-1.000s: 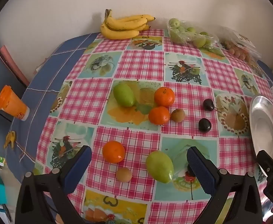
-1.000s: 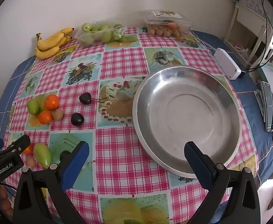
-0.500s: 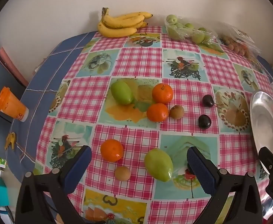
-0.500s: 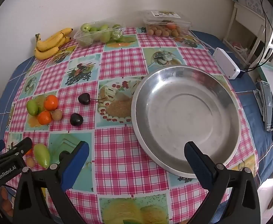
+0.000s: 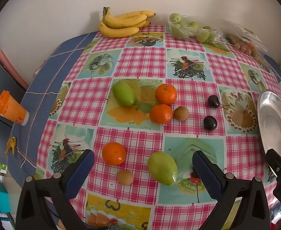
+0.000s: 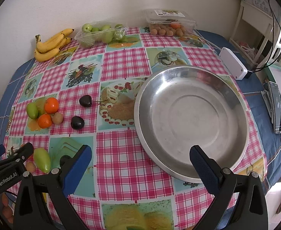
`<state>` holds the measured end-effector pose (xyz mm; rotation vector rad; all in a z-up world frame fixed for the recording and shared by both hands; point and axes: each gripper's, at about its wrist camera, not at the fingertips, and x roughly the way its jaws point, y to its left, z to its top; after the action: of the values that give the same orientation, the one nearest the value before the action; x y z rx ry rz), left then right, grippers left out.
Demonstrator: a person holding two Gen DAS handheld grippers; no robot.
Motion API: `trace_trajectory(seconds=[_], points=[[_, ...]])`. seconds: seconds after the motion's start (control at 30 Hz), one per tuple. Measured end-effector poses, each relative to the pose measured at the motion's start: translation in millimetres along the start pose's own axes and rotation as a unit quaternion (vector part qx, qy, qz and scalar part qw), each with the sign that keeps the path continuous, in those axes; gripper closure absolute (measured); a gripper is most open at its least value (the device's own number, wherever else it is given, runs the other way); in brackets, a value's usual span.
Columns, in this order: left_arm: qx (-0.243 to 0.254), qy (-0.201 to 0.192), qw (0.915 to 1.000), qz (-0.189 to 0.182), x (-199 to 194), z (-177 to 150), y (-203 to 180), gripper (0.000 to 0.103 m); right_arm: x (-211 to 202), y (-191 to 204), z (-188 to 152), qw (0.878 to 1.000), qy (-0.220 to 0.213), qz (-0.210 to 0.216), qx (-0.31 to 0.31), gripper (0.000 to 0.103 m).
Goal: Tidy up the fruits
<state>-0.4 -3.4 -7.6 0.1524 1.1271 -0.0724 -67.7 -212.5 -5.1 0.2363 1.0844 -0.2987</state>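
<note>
progress: nothing sorted yet, my read; every loose fruit sits on the checked pink tablecloth surface, none in the dish
dish: wide round steel dish empty, on the right half of the surface
left claw: blue pads spread wide, holding nothing, hovering low over the near fruits
right claw: spread wide, empty, near rim of the dish between its fingers in view
near cluster: orange mandarin, small brown round fruit, pale green oval fruit, all just ahead of the left claw; a dark fruit partly hidden behind its right finger
middle cluster: second green oval fruit, two mandarins touching or nearly, second brown fruit just beside them
dark pair: two dark purple plums, apart, between middle cluster and dish
back edge: yellow banana bunch, clear bag of green fruits, clear box of small brown fruits, untouched
left to do: all of it; pale green oval fruit looks the likely first pick
</note>
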Motion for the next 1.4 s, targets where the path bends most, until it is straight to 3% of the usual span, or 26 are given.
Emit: trace_trajectory(seconds=[1.4], points=[[0.005,0.004,1.0000,0.001,1.8,-2.1,-3.8,0.000,5.4,-0.7,-0.2,1.000,0.003,0.001,0.000,0.001]])
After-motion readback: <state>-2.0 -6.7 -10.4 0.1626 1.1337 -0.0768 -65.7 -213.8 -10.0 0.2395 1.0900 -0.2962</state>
